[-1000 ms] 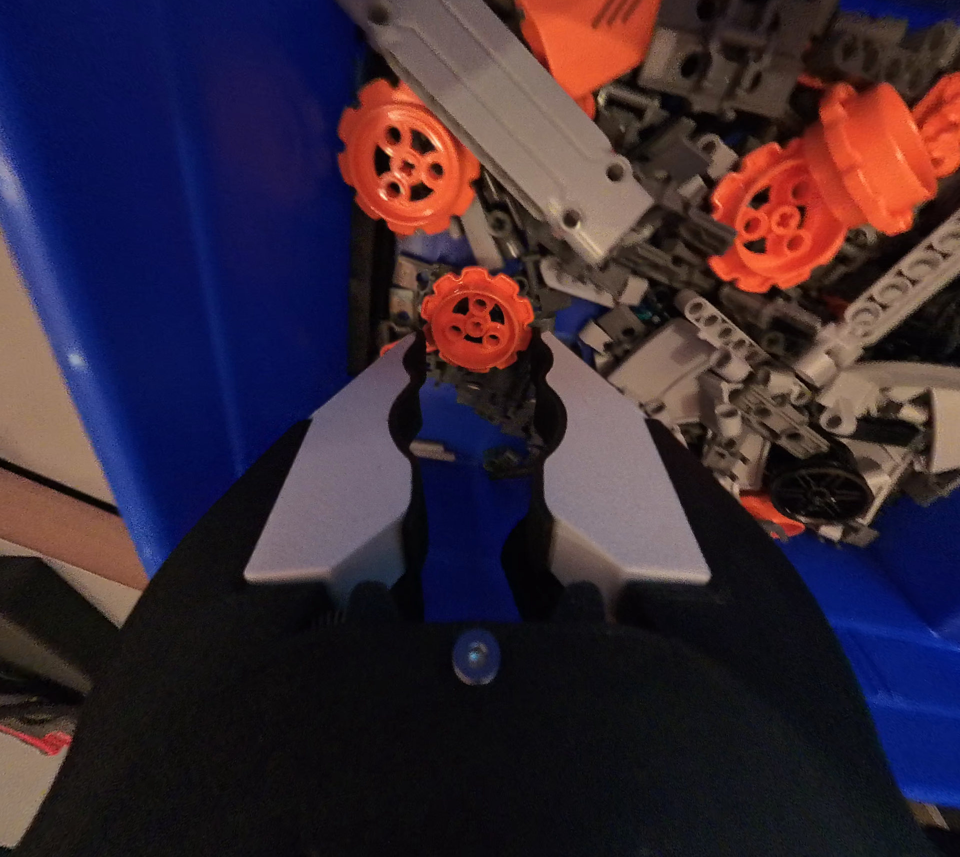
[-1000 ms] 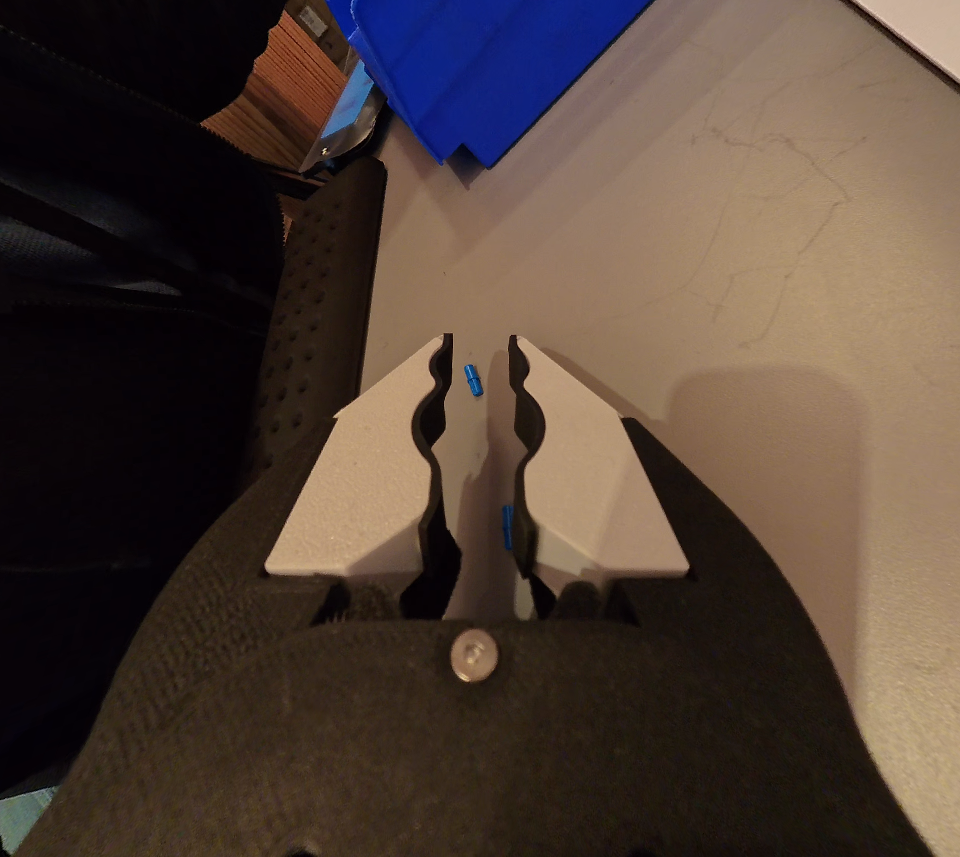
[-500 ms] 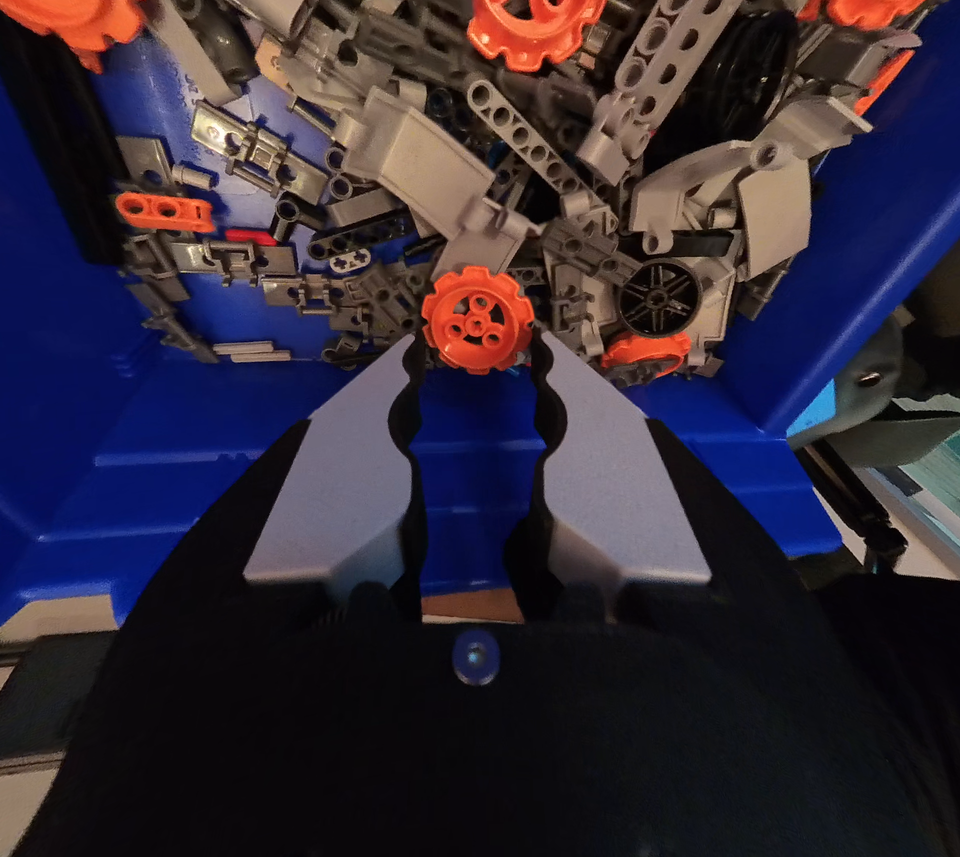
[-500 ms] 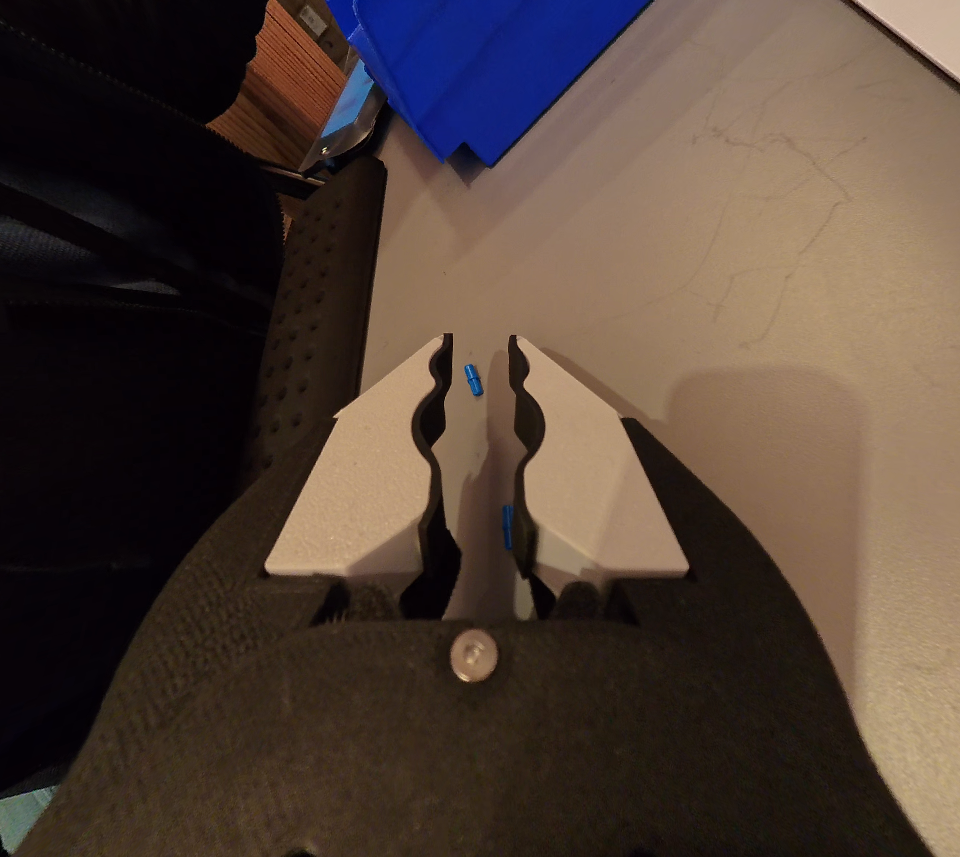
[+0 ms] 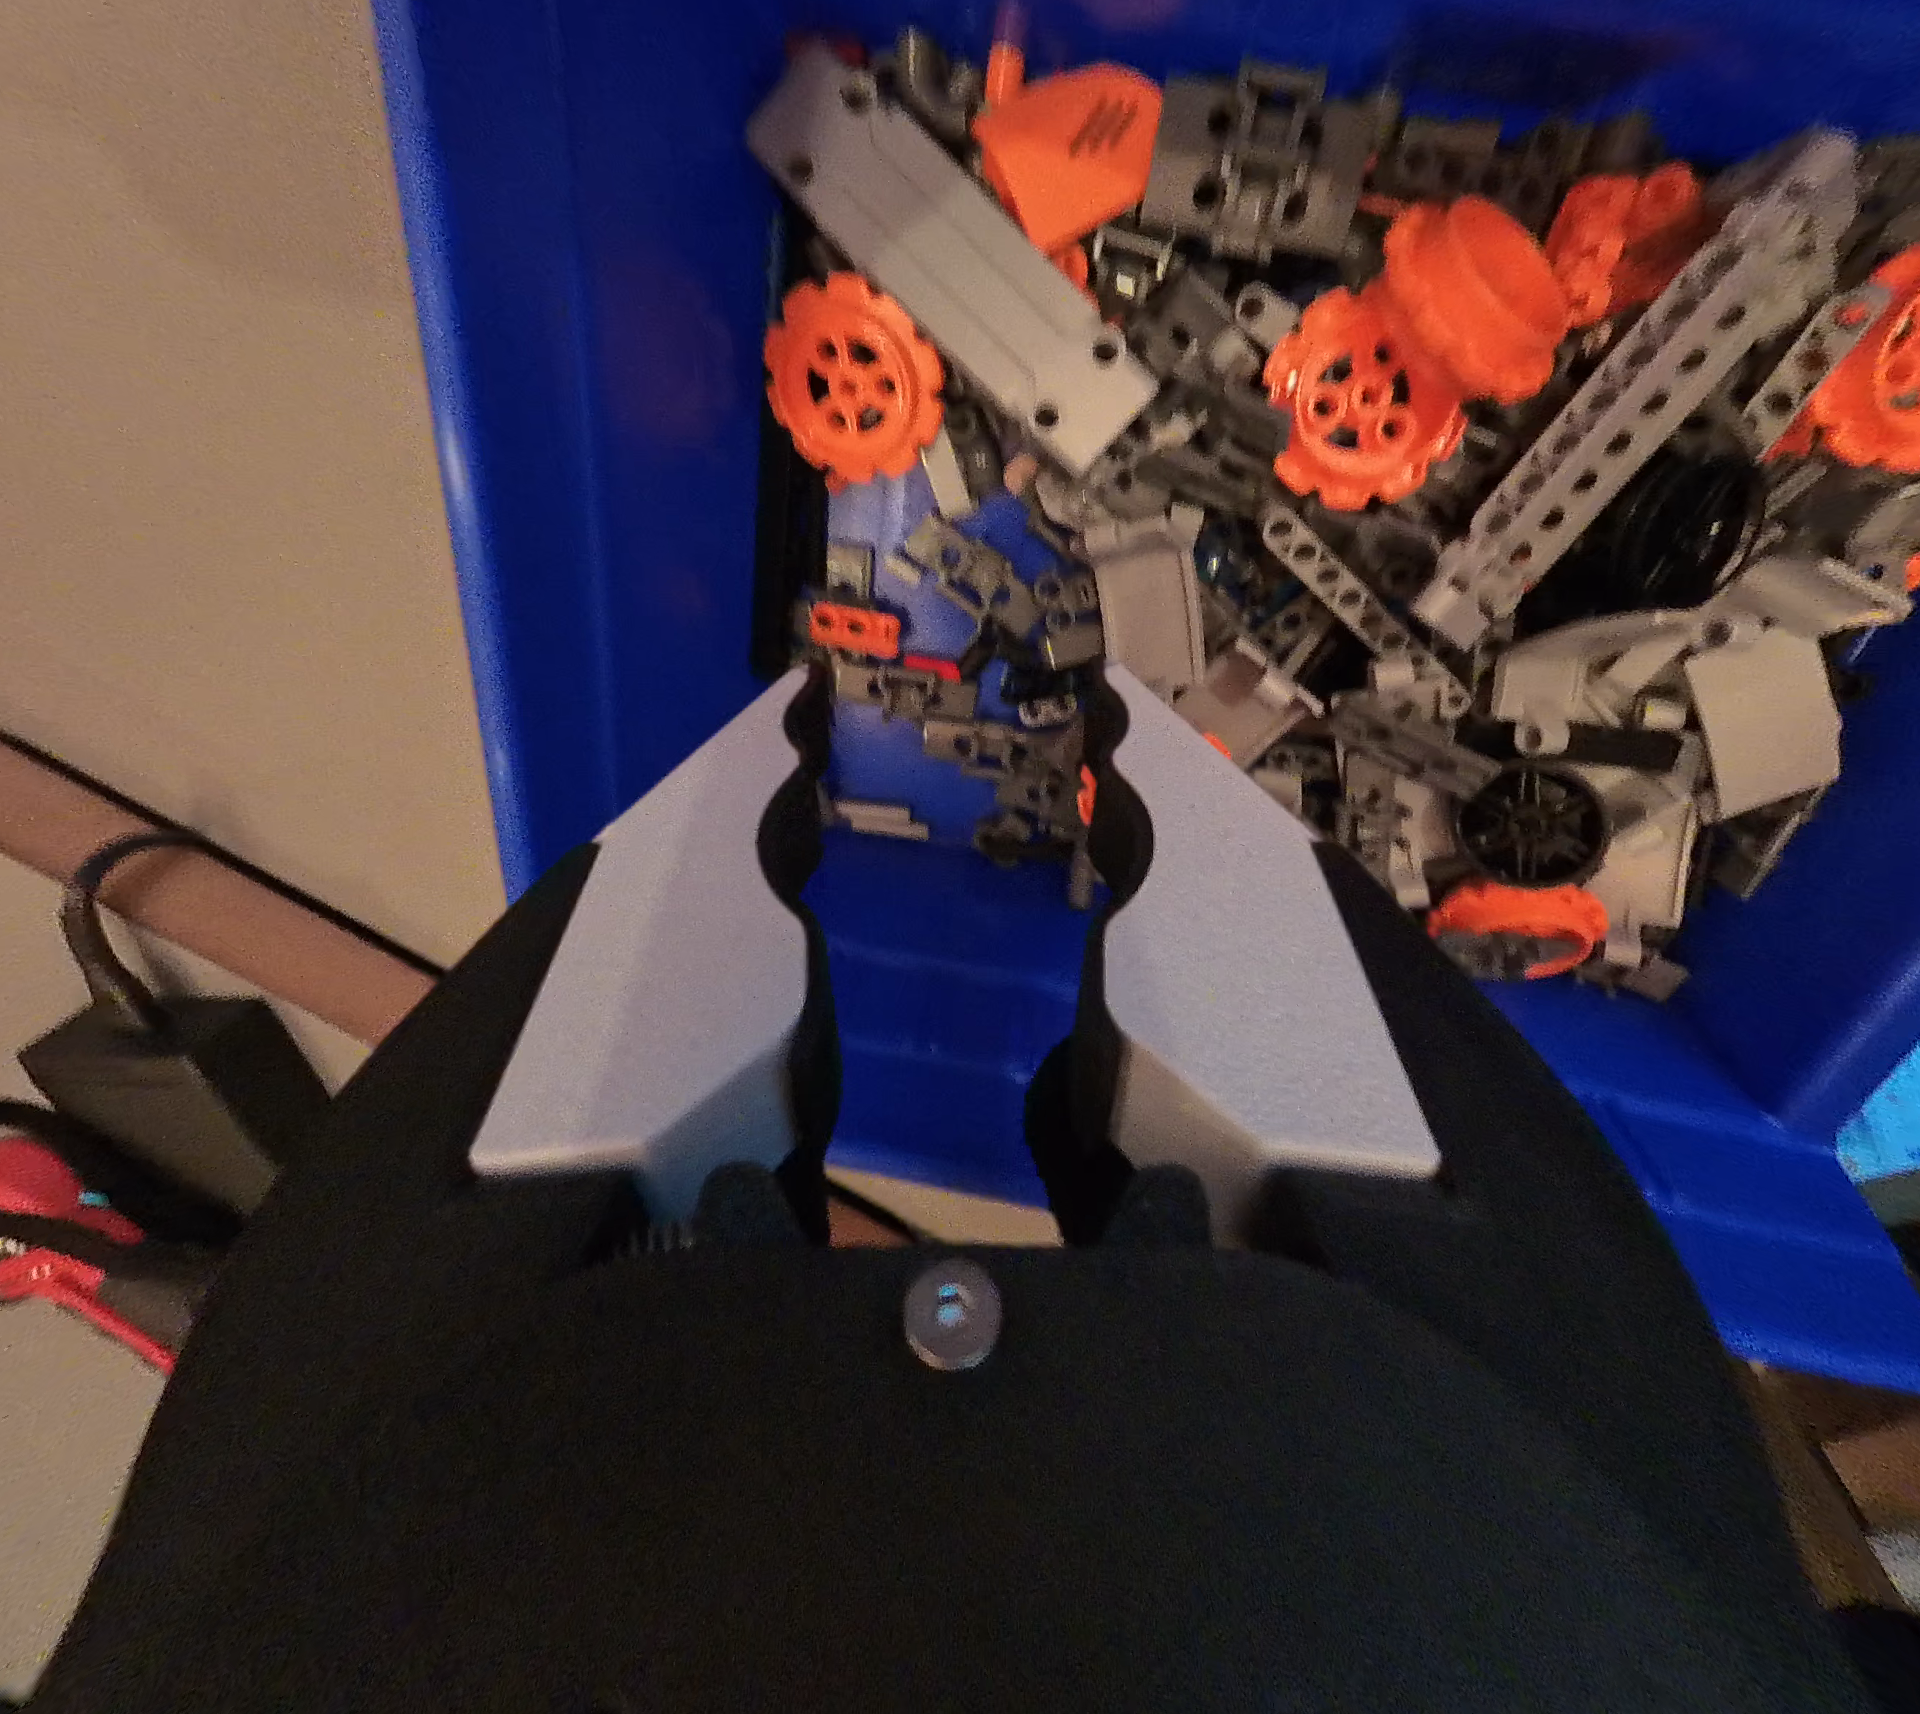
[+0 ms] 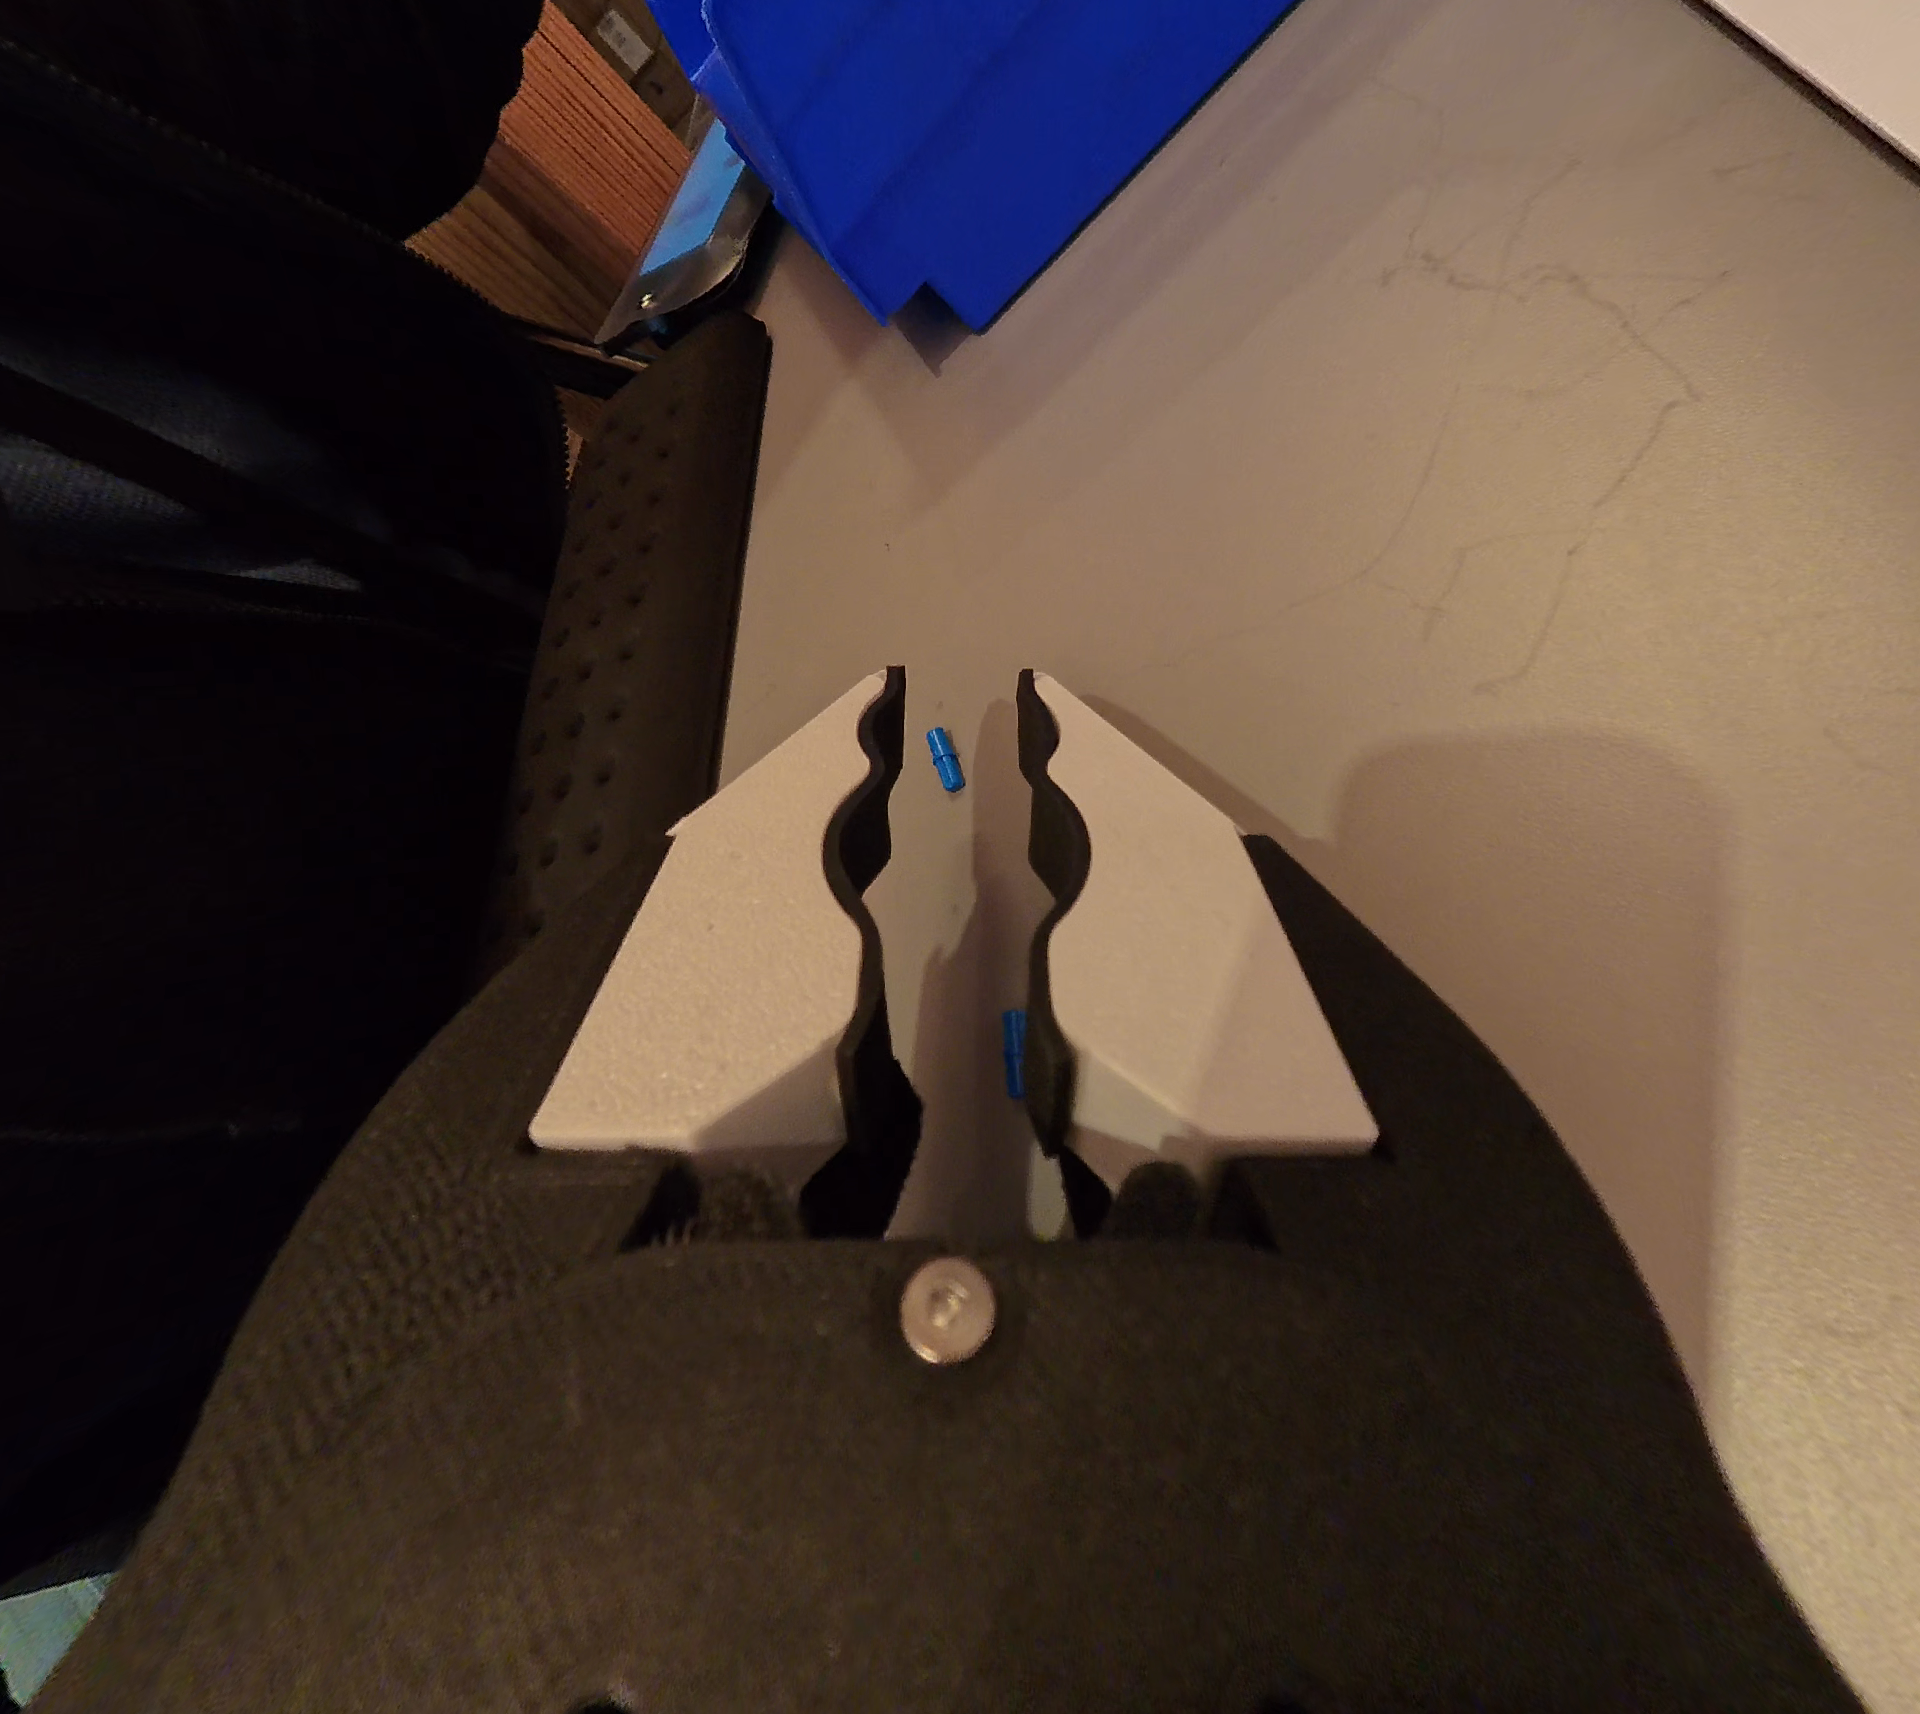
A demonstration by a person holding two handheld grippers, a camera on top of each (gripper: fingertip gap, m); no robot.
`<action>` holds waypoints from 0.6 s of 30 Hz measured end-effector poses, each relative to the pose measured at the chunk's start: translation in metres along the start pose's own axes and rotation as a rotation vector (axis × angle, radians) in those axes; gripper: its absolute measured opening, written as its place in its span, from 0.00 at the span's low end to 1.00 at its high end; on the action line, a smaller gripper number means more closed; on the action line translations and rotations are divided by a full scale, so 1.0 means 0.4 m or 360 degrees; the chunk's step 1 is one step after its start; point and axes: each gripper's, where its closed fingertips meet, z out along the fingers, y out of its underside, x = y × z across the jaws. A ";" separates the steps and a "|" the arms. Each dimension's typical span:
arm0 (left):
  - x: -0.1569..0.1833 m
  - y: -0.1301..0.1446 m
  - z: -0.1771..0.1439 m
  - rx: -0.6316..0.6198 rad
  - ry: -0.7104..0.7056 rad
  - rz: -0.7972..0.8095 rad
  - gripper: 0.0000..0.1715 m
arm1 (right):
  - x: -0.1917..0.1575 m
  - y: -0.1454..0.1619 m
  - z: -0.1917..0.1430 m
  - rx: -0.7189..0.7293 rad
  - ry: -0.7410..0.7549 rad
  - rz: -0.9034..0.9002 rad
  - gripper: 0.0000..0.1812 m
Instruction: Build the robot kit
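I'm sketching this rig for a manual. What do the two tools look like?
Both match: the left tool and right tool each have two pale grey wedge-shaped fingers lined with wavy black pads, on a textured black body with one silver screw.

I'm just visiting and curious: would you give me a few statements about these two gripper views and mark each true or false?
1. The left gripper grips an orange toothed wheel. False: its jaws are open and empty.
2. The blue plastic bin holds grey and orange building parts. True.
3. A small blue plastic pin lies on the grey tabletop between the right gripper fingers. True.
4. The right gripper is shut tight. False: open, with a gap.
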 end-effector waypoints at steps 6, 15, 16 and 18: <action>-0.038 -0.090 0.040 0.0132 -0.0030 -0.0016 0.27 | 0.000 0.000 0.000 0.0002 0.0000 -0.0001 0.11; -0.039 -0.128 0.100 0.0182 0.0048 0.0041 0.15 | 0.001 0.000 -0.001 0.0004 -0.0002 0.0004 0.11; -0.044 -0.122 0.101 0.0169 0.0029 0.0048 0.14 | 0.001 -0.001 -0.001 0.0006 -0.0002 0.0005 0.11; -0.045 -0.104 0.108 0.0136 0.0020 0.0059 0.15 | 0.001 0.000 0.000 0.0003 0.0000 0.0003 0.11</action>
